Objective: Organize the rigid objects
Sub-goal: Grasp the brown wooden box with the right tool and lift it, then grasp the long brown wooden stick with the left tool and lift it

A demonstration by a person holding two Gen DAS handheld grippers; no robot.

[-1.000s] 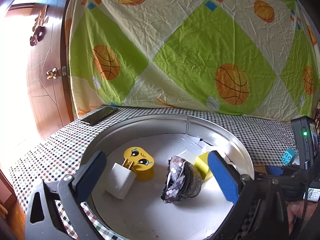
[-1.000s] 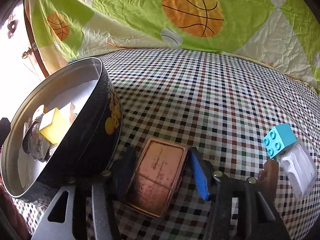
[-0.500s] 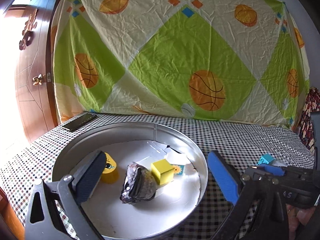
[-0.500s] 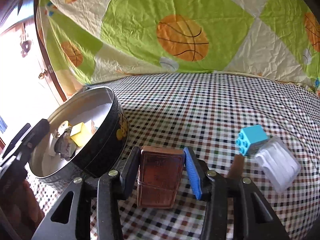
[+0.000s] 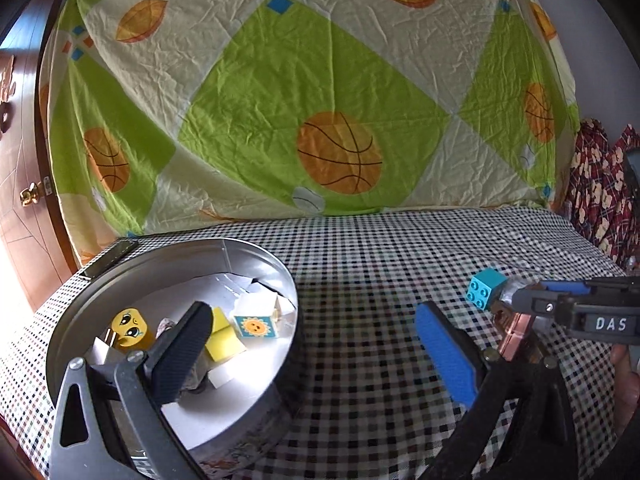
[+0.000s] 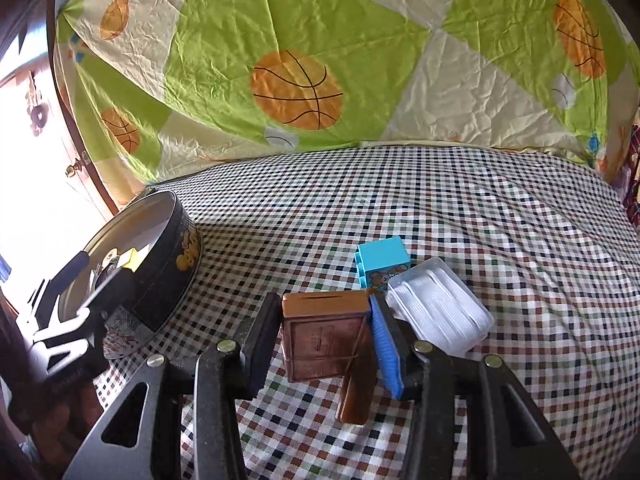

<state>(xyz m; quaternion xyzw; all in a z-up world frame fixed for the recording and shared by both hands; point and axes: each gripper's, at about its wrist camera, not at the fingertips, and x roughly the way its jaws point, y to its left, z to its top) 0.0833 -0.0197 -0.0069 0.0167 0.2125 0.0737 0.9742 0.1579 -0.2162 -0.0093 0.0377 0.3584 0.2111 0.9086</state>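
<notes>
Right gripper [image 6: 326, 344] pinched copper tin [image 6: 322, 334] between pads, tin lifted off checked cloth [image 6: 460, 200]. Left gripper [image 5: 316, 354] jaws spread, nothing between, over edge of round tin [image 5: 256, 256]. Blue brick [image 6: 382, 262] and clear plastic case [image 6: 440, 314] lay just beyond, touching.

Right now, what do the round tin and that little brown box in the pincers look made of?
Round tin: thin metal, probably; its inside wall is dull silver with a seam. Brown box: looks like coppery metal, with an embossed, glossy face, though coated plastic is possible.
</notes>
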